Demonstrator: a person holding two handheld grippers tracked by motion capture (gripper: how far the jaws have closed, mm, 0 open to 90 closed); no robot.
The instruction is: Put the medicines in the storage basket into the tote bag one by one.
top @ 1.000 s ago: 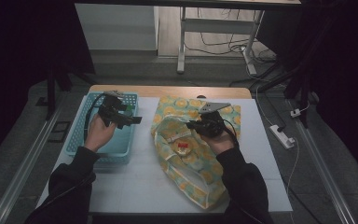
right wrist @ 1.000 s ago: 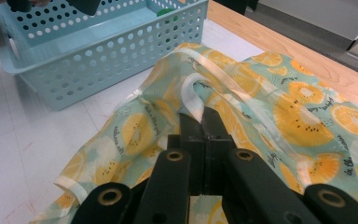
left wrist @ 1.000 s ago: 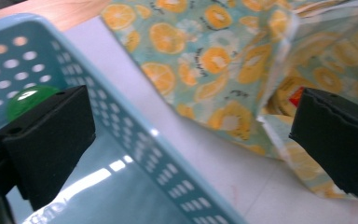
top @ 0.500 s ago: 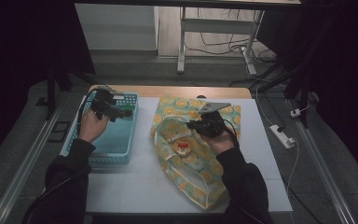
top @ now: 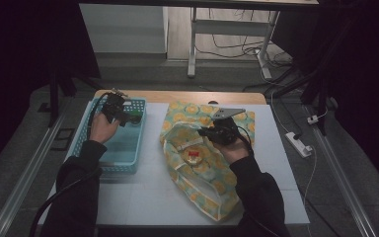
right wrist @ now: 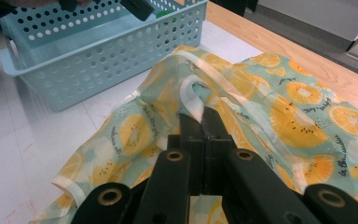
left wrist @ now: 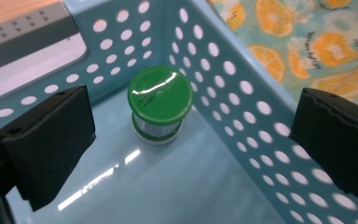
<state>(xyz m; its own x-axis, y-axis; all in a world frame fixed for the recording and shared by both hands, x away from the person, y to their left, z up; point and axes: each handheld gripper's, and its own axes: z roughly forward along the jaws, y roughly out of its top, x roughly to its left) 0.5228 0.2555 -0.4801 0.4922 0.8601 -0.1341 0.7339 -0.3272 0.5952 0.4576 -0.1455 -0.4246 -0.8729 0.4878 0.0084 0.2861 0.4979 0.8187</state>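
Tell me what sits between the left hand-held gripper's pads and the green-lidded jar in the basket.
Nothing: in the left gripper view the jar stands beyond the open pads, bare basket floor between.

I wear dark long sleeves (top: 81,170). My left gripper (left wrist: 186,135) has two blocky black jaw pads. My right gripper (right wrist: 200,121) shows black arms with round pivot holes.

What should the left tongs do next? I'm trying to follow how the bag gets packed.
Probably ease down until the pads flank the green-lidded jar, then close. The left tongs are open above it; the jar stands upright in a corner of the blue basket, untouched. The right tongs are shut on the rim of the fruit-print bag, seemingly holding it open.
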